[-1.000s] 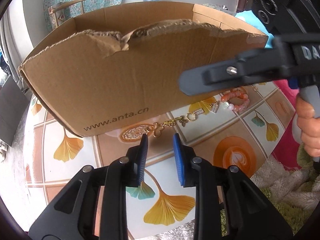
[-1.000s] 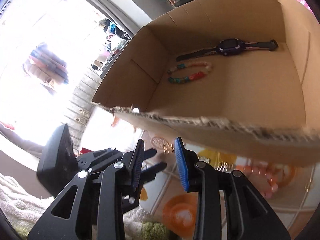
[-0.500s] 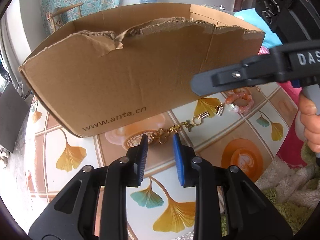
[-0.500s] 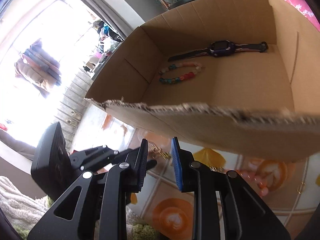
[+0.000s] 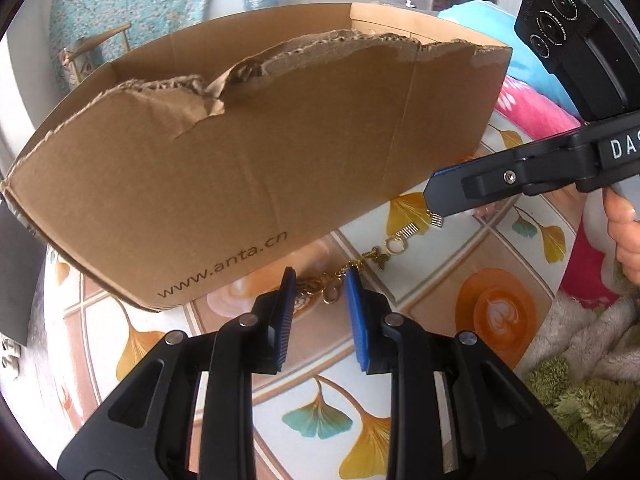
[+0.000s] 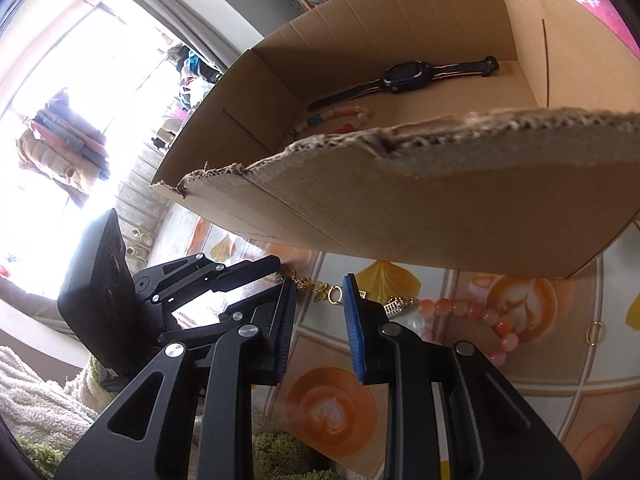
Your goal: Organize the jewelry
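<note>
A gold chain with charms [image 5: 376,258] lies on the patterned tabletop in front of a torn cardboard box [image 5: 248,168]. My left gripper [image 5: 320,280] is open, its tips straddling the chain's left end. My right gripper [image 6: 318,292] is open over the same chain [image 6: 316,286], near its ring. A pink bead bracelet [image 6: 472,314] joins the chain on the right. Inside the box [image 6: 400,192] lie a dark watch [image 6: 404,78] and a coloured bead bracelet [image 6: 336,114].
The tabletop [image 5: 492,312] has ginkgo-leaf and latte prints. A small gold ring [image 6: 594,332] lies at the right. Fluffy white and green fabric [image 5: 580,368] borders the table's near edge. Pink cloth [image 5: 532,108] lies behind the box.
Both grippers have moved down and in toward the chain. The left gripper's tips now reach its left end; the right gripper now covers the pink beads in the left wrist view.
</note>
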A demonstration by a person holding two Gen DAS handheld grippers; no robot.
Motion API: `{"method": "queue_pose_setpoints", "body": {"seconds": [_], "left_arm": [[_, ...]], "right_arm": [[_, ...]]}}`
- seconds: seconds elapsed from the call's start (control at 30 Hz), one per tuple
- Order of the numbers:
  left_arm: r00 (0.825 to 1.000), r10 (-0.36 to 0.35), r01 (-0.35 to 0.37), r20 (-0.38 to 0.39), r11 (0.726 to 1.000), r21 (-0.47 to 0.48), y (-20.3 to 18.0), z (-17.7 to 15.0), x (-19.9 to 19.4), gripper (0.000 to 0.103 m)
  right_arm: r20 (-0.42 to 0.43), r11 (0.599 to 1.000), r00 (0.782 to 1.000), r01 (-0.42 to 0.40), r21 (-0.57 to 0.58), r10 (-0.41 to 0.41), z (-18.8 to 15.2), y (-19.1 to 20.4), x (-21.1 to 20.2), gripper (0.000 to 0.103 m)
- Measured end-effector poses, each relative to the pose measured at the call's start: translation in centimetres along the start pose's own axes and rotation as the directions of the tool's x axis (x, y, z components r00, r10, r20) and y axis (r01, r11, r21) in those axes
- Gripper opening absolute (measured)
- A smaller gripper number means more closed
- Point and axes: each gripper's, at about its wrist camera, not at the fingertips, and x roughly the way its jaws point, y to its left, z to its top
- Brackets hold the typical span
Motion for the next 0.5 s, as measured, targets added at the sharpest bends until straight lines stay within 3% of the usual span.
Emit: {"method": "queue_pose_setpoints", "body": {"seconds": [0.13,0.5], "left_arm": [[1.0,-0.01,0.01,-0.014,1.0,0.028,-0.5,0.3,0.1,0.016],[0.999,0.022,-0.021,-0.037,1.0,0.003,-1.3,0.2,-0.3,0.016]], "right_arm": [[0.002,1.0,1.0,0.006,0.012,-0.006,0.0,-0.1,0.2,0.024],[0.008,0.999,0.999,0.045,0.007,-0.045,-0.7,0.1,-0.7,0.024]]}}
